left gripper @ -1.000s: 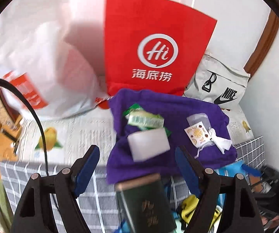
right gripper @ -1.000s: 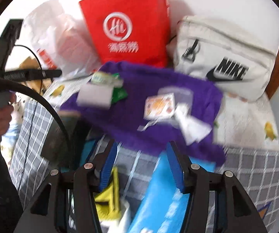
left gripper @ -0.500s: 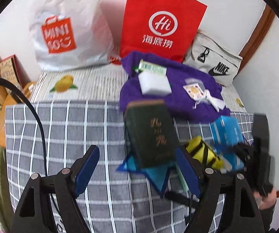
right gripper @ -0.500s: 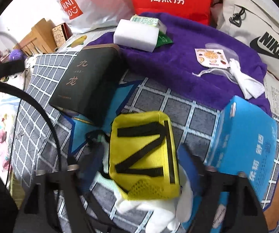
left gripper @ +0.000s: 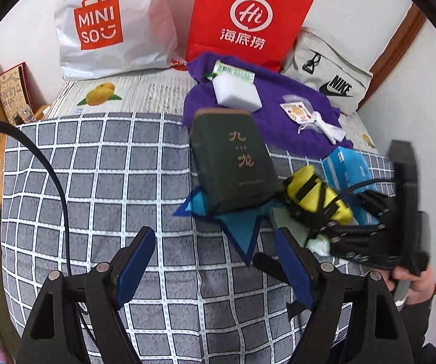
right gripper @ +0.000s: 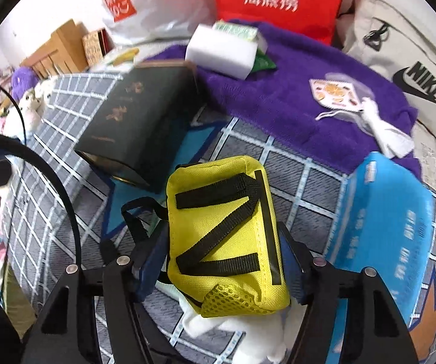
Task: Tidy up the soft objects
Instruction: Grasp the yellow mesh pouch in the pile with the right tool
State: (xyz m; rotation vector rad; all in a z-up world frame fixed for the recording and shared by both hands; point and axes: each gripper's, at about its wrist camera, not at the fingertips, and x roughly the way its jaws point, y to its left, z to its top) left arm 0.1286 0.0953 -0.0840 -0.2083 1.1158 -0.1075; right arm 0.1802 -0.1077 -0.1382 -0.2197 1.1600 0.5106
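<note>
The bed [left gripper: 102, 182] under its grey checked blanket carries everything. Against the wall at its far edge stand a white bag [left gripper: 108, 30] and a red bag [left gripper: 248, 18], with a pale Nike bag [left gripper: 330, 72] at the right. In front of them lies a purple towel [left gripper: 278, 106] with a white sponge [left gripper: 237, 94] and a small sachet [left gripper: 298, 112] on it. A dark box [left gripper: 233, 160] lies partly on the towel's near edge, and a blue pack [right gripper: 390, 218] sits to the right.

The yellow pouch [right gripper: 227, 233] lies between box and pack, on top of something white and soft, perhaps a cloth [right gripper: 242, 330].

The right gripper [right gripper: 224, 264] straddles the pouch. Its jaws have just been closing, and both fingers [right gripper: 151, 261] now sit against the pouch's sides; it looks like a grip just taken, though I cannot tell how firm. The left gripper [left gripper: 214, 270] hangs over bare blanket, fingers wide and empty.

To my eye the step is lifting the pouch. It is soft, so I would squeeze until the fabric dimples, then raise it straight, watching that the black strap loop [right gripper: 139, 215] at its left does not snag and that the white cloth beneath is not dragged along. The free left gripper could pin that cloth down if it clings.
</note>
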